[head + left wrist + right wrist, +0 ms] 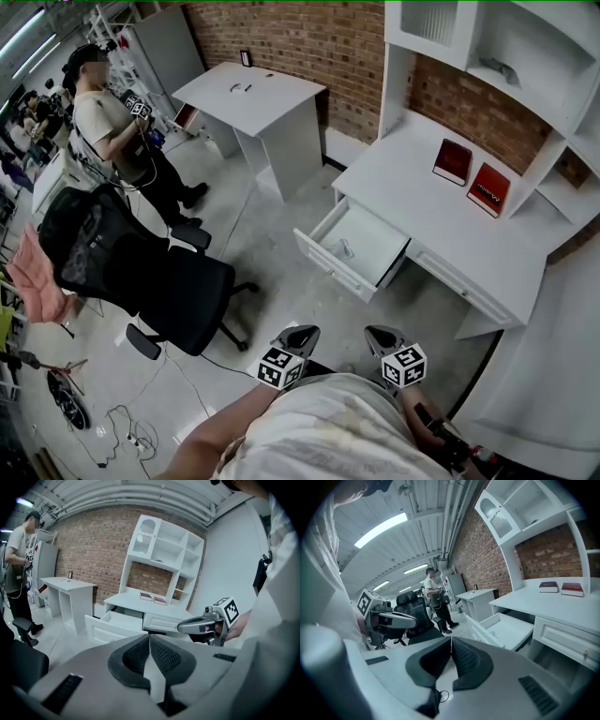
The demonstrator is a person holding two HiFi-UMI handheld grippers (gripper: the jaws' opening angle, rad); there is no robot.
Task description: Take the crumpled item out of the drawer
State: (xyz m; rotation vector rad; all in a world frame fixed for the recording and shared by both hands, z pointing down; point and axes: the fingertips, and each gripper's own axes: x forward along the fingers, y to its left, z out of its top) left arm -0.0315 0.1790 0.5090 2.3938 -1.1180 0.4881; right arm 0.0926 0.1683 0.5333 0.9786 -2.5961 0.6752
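The white desk's drawer (pixel 361 246) stands pulled open, and a small pale crumpled item (pixel 343 248) lies on its floor. Both grippers hang close to my body, well short of the drawer, a stretch of floor away. My left gripper (pixel 305 331) is shut with nothing in it, its ribbed pads meeting tip to tip in the left gripper view (pixel 150 637). Beside it, my right gripper (pixel 376 332) is also shut and empty (pixel 451 641). In the right gripper view the drawer (pixel 506 631) shows ahead to the right, and the item in it is only faintly visible.
A black office chair (pixel 141 272) stands left of the drawer, and a person (pixel 112 131) stands behind it. A white side table (pixel 258 98) is at the back. Two red books (pixel 453 161) (pixel 489 189) lie on the desk top (pixel 422 206). Cables (pixel 122 427) lie on the floor.
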